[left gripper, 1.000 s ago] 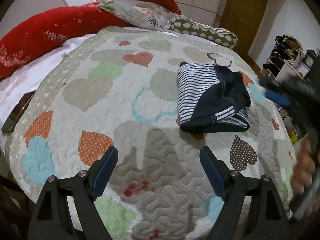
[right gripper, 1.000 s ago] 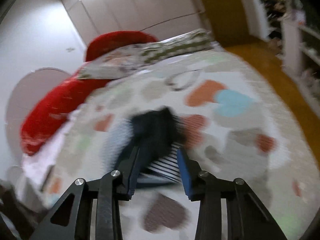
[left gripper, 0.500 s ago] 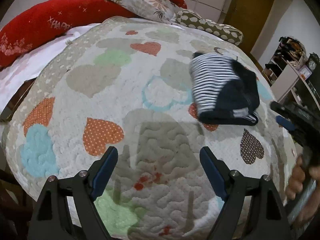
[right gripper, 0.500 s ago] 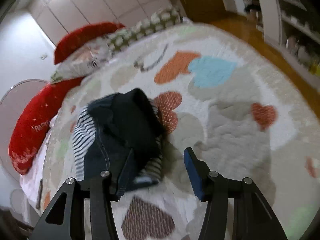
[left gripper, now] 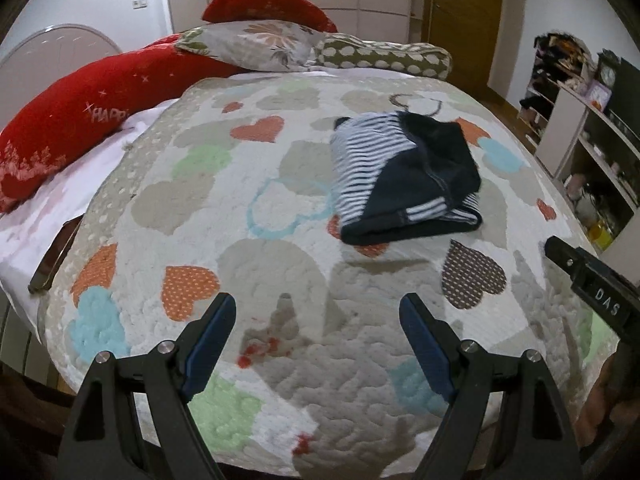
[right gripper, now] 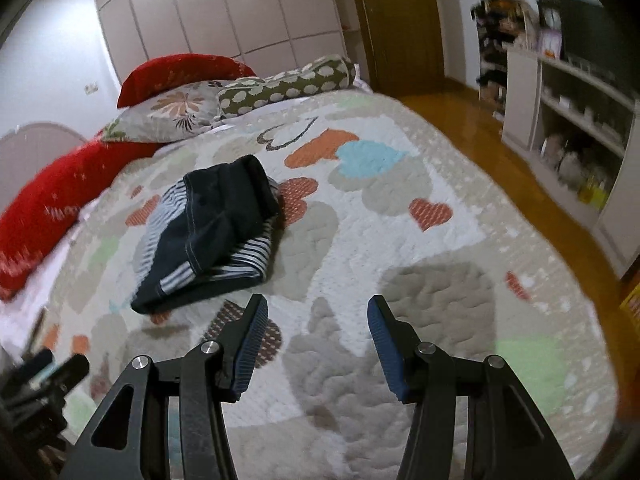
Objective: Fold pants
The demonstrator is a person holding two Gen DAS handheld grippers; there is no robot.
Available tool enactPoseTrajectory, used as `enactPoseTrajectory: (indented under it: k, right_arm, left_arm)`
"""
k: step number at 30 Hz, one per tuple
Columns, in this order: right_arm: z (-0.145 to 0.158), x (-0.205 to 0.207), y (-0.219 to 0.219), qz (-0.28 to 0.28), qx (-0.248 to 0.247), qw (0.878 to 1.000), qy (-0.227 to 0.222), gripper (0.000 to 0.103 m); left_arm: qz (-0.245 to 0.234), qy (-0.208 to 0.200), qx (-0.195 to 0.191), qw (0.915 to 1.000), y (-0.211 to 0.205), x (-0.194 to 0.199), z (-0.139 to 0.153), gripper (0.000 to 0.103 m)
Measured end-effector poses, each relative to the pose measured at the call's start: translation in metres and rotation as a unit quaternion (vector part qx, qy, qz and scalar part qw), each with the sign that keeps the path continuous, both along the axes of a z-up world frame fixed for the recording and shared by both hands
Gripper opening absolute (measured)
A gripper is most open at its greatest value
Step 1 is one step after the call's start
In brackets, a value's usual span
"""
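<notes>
The pants [left gripper: 404, 178], navy with white-striped panels, lie folded into a compact bundle on the heart-patterned quilt [left gripper: 240, 256]; the right wrist view has them [right gripper: 212, 232] up and to the left. My left gripper [left gripper: 316, 316] is open over bare quilt, well short of the bundle. My right gripper [right gripper: 316, 320] is open too, nothing between its fingers, with the bundle just beyond its left finger [right gripper: 252, 332]. The right gripper's black body [left gripper: 592, 284] shows at the right edge of the left wrist view.
Red bolsters [left gripper: 72, 112], a floral pillow [left gripper: 256, 44] and a spotted bolster [left gripper: 384, 58] line the head of the bed. Shelves [right gripper: 580, 128] full of items stand to the right across a wooden floor [right gripper: 500, 152]. A dark flat object [left gripper: 56, 256] lies at the bed's left edge.
My right gripper let go of the pants, its jaws widened, and it drew back to the right. The bundle now lies free. My left gripper shifted a little, still open.
</notes>
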State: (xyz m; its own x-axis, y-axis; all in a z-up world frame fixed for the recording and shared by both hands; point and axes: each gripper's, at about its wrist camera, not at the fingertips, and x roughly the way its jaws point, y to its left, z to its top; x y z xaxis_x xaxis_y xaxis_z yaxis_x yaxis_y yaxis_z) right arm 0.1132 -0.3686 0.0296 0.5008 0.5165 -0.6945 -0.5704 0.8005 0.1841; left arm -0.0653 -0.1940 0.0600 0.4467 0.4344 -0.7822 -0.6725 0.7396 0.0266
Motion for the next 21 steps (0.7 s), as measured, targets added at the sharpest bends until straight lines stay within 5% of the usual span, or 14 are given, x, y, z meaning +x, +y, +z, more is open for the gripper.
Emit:
enactPoseTrajectory:
  k: [7, 21]
  right_arm:
    - [-0.002, -0.006, -0.003, 0.011, -0.006, 1.000, -0.016, 0.058]
    - [-0.019, -0.018, 0.014, 0.031, -0.031, 0.999, 0.003, 0.058]
  left_arm:
    - [-0.018, 0.008, 0.006, 0.9998, -0.013, 0.008, -0.003, 0.083]
    - [-0.027, -0.001, -0.045, 0.9986, -0.005, 0.005, -0.016, 0.083]
